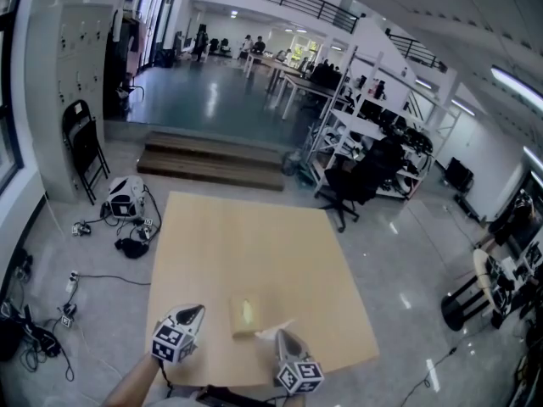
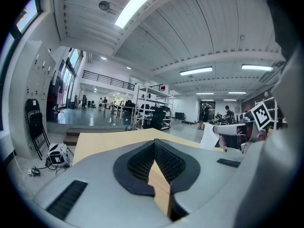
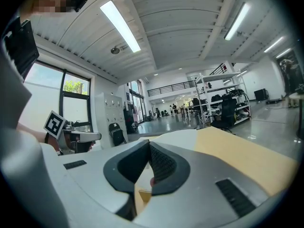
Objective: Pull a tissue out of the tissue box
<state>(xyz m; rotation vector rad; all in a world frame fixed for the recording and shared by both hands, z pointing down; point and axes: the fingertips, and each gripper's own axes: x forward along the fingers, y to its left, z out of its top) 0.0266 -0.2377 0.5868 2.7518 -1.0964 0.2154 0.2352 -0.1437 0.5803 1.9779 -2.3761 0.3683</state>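
White tissue [image 1: 273, 329] is sitting pinched in the right gripper's [image 1: 283, 337] closed jaws just beside the tissue box [image 1: 244, 315] near the table's [image 1: 254, 244] front edge, left gripper [image 1: 195, 314] idling closed and empty; I'd be drawing upward smoothly so the box isn't dragging.

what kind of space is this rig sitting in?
Probably an open-plan lab or workshop: metal shelving racks loaded with gear, a black office chair, and cables strewn on the floor.

tissue box [image 1: 244, 315] on table [image 1: 254, 244] | tissue [image 1: 267, 331] at right gripper [image 1: 283, 336] tip | left gripper [image 1: 198, 311] beside tissue box
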